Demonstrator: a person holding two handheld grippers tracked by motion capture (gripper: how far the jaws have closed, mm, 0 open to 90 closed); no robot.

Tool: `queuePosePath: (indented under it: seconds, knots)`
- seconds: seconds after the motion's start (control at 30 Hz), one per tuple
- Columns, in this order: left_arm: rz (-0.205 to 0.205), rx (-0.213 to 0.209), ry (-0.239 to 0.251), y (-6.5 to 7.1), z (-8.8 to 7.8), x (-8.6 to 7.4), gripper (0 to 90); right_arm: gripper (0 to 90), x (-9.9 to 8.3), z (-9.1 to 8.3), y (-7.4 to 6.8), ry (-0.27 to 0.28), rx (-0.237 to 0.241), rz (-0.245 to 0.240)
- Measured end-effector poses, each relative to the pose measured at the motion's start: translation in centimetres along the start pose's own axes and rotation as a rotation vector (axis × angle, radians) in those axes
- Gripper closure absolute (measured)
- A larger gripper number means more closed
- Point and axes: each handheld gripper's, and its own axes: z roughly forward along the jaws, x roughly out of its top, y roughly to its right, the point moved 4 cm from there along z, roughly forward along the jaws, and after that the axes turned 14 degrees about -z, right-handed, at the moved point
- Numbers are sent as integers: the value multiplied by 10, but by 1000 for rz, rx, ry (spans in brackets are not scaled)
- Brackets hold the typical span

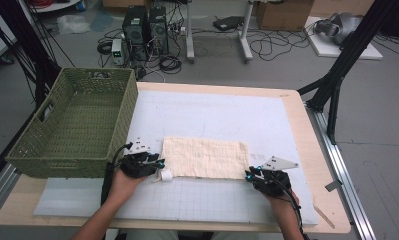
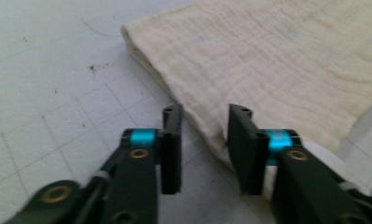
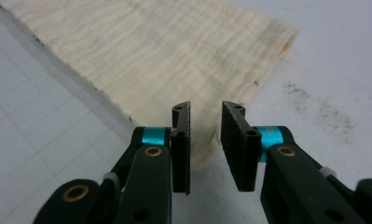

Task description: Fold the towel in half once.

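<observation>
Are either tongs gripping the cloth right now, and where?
Neither. Both tongs, left and right, stand open around the near edge of the cloth.

On the tabletop, a large mat across most of its width, reaching near the front edge. At the left edge, a basket, partly on the mat's left part, overhanging the tabletop's left side. In front of the mat's middle, toward the near edge, a folded cloth, lengthwise left to right. Right of the basket's near right corner, at the cloth's left end, the left tool. At the cloth's near right corner, the right tool. Behind the tabletop, on the floor, computer towers and cables.
</observation>
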Motion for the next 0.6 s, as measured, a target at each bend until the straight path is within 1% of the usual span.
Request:
queuePosePath:
  seconds: [0.07,0.13,0.2,0.23,0.3,0.43,0.5,0.53,0.6]
  knots:
    - [-6,-35,35,-1,-4,3,530,635,2,-5,3,22,-27,-7]
    - [-24,-76,76,-1,-7,6,473,578,4,-9,6,46,-46,-8]
    - [-33,-103,111,0,-10,9,446,525,5,-14,9,60,-77,-18]
    - [-30,-114,124,1,-12,10,432,486,6,-16,10,66,-86,-17]
    - [-21,-130,158,3,-15,13,427,448,8,-21,13,86,-111,-17]
    - [-20,-150,196,6,-20,18,384,374,8,-29,20,114,-151,-4]
    - [-20,-151,211,7,-22,19,341,346,7,-33,24,124,-168,6]
    - [-22,-141,225,8,-24,20,313,331,7,-35,25,132,-172,15]
    - [-25,-146,241,9,-25,22,258,291,5,-37,29,138,-187,21]
